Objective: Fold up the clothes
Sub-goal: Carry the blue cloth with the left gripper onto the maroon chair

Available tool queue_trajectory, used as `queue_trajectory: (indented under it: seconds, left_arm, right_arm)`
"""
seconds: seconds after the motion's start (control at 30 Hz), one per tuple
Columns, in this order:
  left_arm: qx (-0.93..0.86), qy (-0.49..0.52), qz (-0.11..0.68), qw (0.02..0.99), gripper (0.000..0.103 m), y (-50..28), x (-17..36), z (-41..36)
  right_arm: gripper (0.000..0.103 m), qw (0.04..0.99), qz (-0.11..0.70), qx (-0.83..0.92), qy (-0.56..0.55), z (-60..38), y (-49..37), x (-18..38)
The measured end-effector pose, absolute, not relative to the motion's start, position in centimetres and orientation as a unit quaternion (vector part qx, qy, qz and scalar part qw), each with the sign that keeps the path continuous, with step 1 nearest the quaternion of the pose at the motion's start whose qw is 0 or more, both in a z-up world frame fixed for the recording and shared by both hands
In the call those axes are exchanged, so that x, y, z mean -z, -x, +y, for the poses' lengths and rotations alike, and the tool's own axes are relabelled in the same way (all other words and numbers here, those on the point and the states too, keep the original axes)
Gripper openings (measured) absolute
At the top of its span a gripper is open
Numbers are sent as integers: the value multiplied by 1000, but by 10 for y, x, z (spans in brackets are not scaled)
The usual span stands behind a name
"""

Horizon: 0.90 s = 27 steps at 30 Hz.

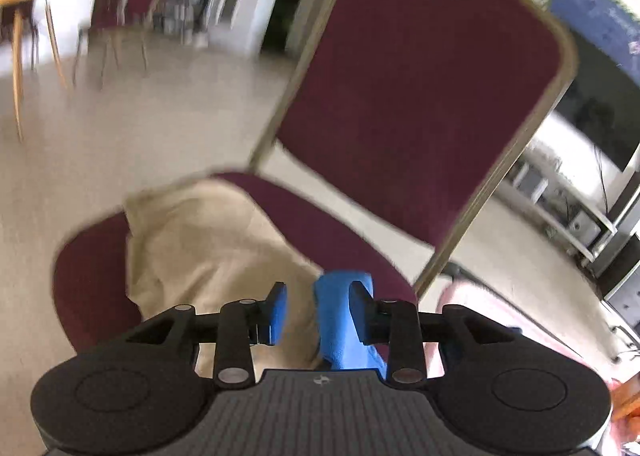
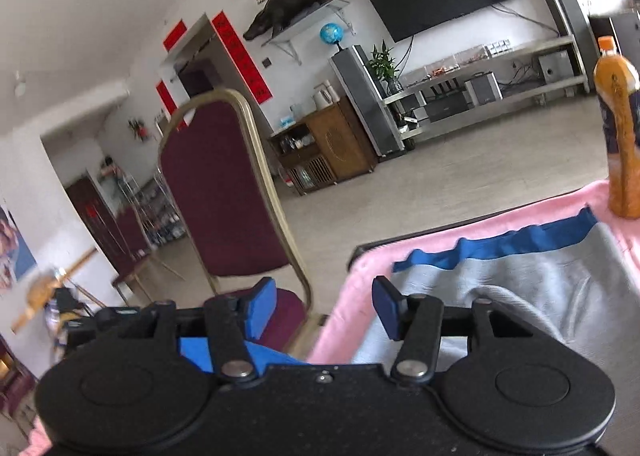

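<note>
Reaching for the next garment calls for a low, level approach with the jaws spread wide, closing only once cloth sits well between the pads.

The left gripper stands part open over the maroon chair. A blue cloth lies between its jaws against the right-hand pad; whether the pads grip it cannot be told from this blurred view. A beige garment lies crumpled on the chair seat, toward the seat's left edge, directly ahead of and below the left gripper.

The right gripper is wide open and holds nothing. A grey garment with a blue band lies spread on the pink-covered bench, just ahead and right of its jaws, the band toward the far edge. An orange bottle stands at the bench's far right corner.
</note>
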<state>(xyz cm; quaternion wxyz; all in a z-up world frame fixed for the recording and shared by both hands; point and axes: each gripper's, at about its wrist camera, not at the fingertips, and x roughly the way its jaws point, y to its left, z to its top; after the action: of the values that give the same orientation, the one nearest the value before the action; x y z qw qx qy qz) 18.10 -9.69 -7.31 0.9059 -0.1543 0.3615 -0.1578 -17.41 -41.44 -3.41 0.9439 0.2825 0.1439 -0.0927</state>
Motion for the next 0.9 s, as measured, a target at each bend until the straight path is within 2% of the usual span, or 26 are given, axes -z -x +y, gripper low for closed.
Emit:
queue_trajectory:
  seconds: [0.13, 0.2, 0.27, 0.3, 0.33, 0.37, 0.47, 0.6, 0.67, 0.73, 0.8, 0.83, 0.9]
  left_arm:
    - [176, 219, 428, 859, 32, -203, 90, -93]
    - [174, 221, 430, 858, 36, -209, 97, -96]
    - [167, 210, 437, 858, 35, -216, 105, -103]
    - [171, 206, 443, 856, 30, -220, 108, -108]
    - [173, 198, 446, 855, 13, -223, 111, -113]
    - [168, 180, 435, 866, 1, -221, 109, -118]
    - [142, 106, 375, 910, 1, -205, 95, -130]
    - [99, -40, 262, 959, 2, -156, 64, -151]
    - [80, -142, 208, 964, 3, -135, 65, -177]
    - [54, -273, 167, 946, 3, -123, 89, -213]
    - [57, -343, 193, 917, 7, -126, 120, -238]
    - [64, -360, 218, 905, 13, -130, 134, -246]
    - [81, -353, 229, 904, 18, -123, 139, -245]
  right_arm:
    - [53, 948, 152, 91, -265, -407, 165, 38]
    - [53, 949, 156, 91, -260, -406, 162, 40]
    - [53, 948, 160, 91, -259, -406, 160, 42]
    - [53, 947, 162, 90, -261, -406, 159, 43]
    - [53, 947, 163, 91, -261, -405, 159, 44]
    - [53, 947, 164, 93, -261, -403, 159, 44]
    - [53, 946, 167, 95, -261, -402, 161, 44]
    - [56, 949, 167, 91, -253, -399, 162, 42]
    - [56, 948, 172, 85, -254, -397, 161, 45]
    - [56, 947, 178, 81, -255, -394, 159, 47]
    - [56, 946, 184, 79, -256, -393, 160, 47]
    - [57, 946, 186, 79, -255, -392, 161, 46]
    - [58, 946, 187, 80, -252, -393, 164, 42]
